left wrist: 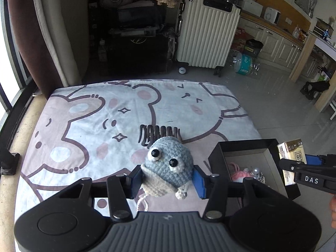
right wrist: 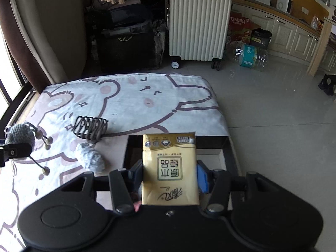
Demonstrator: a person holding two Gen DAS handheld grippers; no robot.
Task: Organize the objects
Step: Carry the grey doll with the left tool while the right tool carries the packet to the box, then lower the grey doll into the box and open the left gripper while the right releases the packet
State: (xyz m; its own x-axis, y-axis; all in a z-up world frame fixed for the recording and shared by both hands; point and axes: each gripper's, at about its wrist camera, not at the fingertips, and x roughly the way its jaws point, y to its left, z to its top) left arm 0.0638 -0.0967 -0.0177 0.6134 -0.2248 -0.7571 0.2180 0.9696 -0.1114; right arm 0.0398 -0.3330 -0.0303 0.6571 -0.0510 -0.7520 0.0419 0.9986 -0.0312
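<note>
My left gripper (left wrist: 167,178) is shut on a blue-grey crocheted toy (left wrist: 169,163) with big eyes, held above the cartoon sheet; the same toy (right wrist: 20,136) shows at the left edge of the right wrist view, its beaded strings dangling. My right gripper (right wrist: 169,177) is shut on a yellow tissue pack (right wrist: 169,168), held over the black open box (right wrist: 227,147). In the left wrist view the box (left wrist: 218,153) sits at right with pink items inside, and the tissue pack (left wrist: 290,153) hangs above its far side. A dark hair claw clip (right wrist: 90,129) lies on the sheet.
A crumpled grey-white wad (right wrist: 90,157) lies on the sheet left of the box. The cartoon-print sheet (left wrist: 105,115) covers a low bed; the tile floor (right wrist: 273,115) is to its right. A cream suitcase (right wrist: 198,23) and dark bags stand beyond the bed.
</note>
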